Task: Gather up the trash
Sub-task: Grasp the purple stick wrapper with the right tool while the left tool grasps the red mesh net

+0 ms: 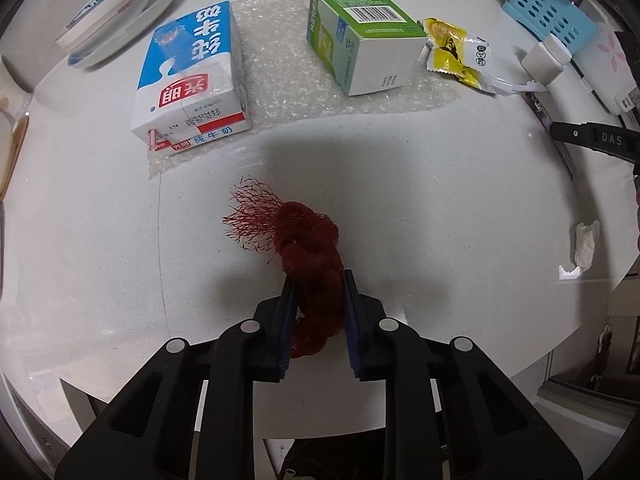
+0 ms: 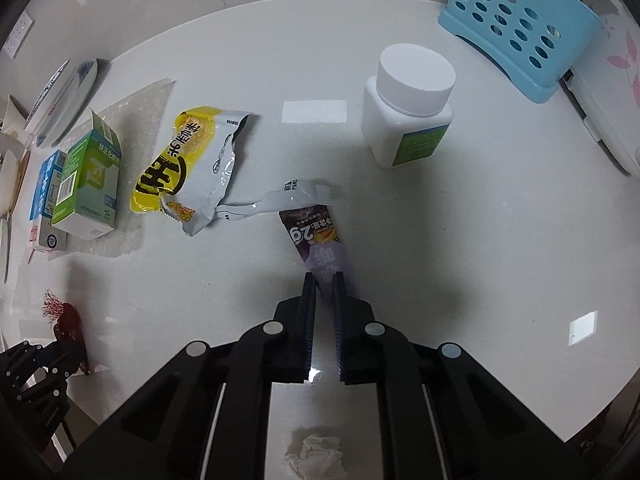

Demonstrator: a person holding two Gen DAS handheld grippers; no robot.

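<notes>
My left gripper (image 1: 318,280) is shut on a knotted red mesh bag (image 1: 308,236), which rests on the white table (image 1: 440,184); the bag also shows in the right wrist view (image 2: 66,320). My right gripper (image 2: 323,280) is shut on the near end of a purple snack wrapper (image 2: 318,240) lying on the table. A yellow and white snack wrapper (image 2: 192,164) lies left of it. A blue milk carton (image 1: 192,76) and a green box (image 1: 356,44) lie on bubble wrap (image 1: 276,76). A crumpled tissue (image 2: 316,456) lies under my right gripper.
A white pill bottle (image 2: 408,104) stands beyond the purple wrapper. A blue perforated basket (image 2: 516,28) stands at the far right. Stacked plates (image 1: 116,16) sit at the far left. The table edge (image 1: 580,320) curves close on the right.
</notes>
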